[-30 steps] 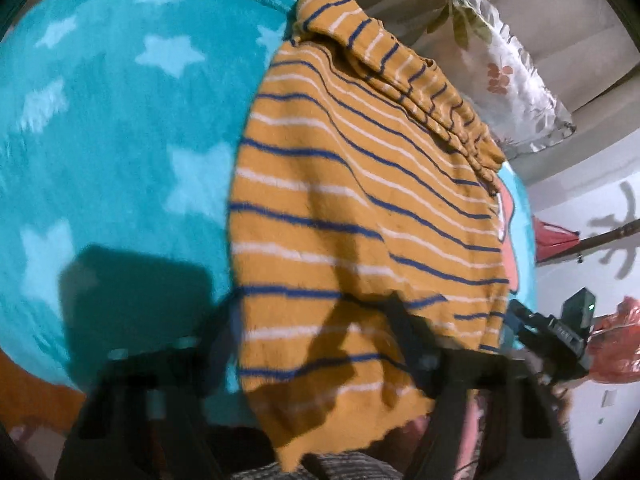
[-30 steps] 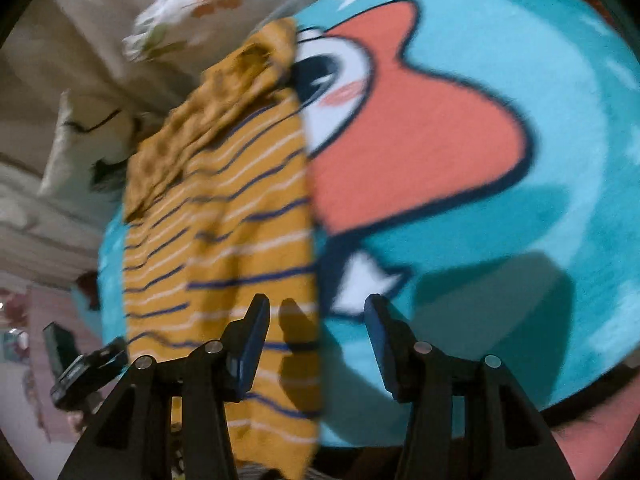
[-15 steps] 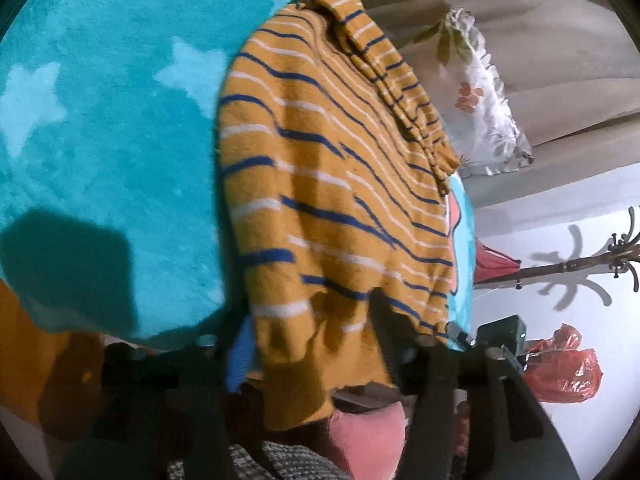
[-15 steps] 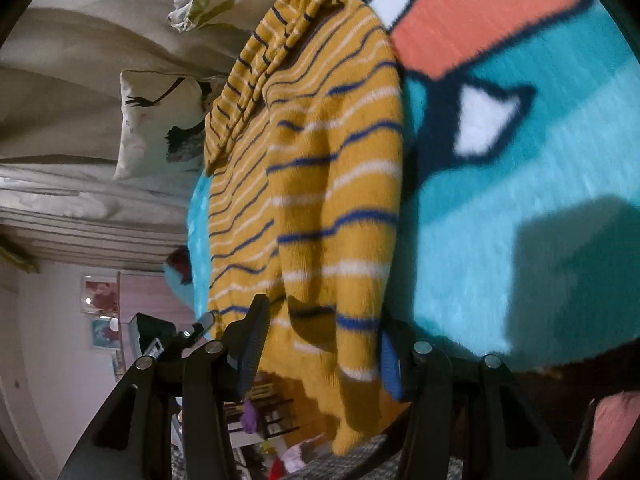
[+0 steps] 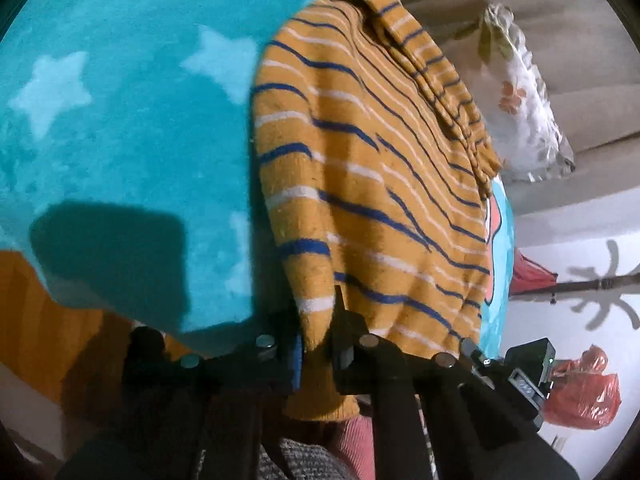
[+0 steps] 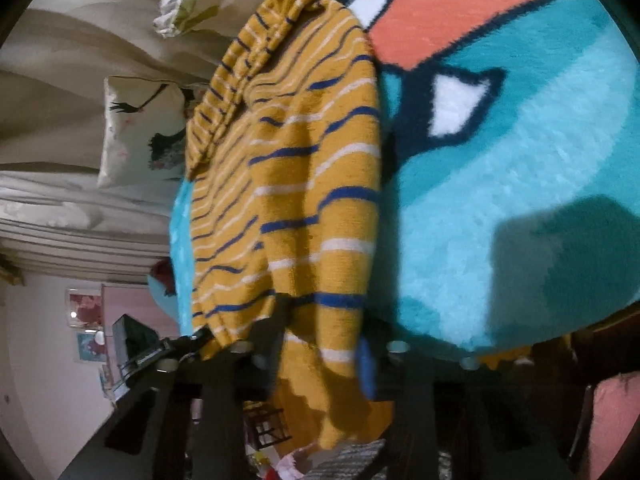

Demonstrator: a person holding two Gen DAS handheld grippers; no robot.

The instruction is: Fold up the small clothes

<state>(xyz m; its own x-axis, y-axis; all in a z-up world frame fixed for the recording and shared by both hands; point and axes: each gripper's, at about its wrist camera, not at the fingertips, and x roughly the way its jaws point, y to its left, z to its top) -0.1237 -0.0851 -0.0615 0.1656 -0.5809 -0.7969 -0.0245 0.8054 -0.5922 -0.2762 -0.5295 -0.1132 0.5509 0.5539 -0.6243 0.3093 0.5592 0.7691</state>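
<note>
We see the mustard striped sweater (image 5: 372,184) lying on the teal plush blanket (image 5: 120,128), its hem lifted off the near edge. Our left gripper (image 5: 316,332) is clenched on one hem corner; our right gripper (image 6: 320,344) pinches the other, though blur and bunched knit hide its fingertips. The hem's tail drops out of sight below both tools. Only the right view shows the blanket's orange cartoon face (image 6: 460,12); only the left shows its pale stars (image 5: 52,88) and a red plastic bag (image 5: 580,396).

Sweater (image 6: 304,184) hem — perhaps frayed — behind right claw (image 6: 320,344)
</note>
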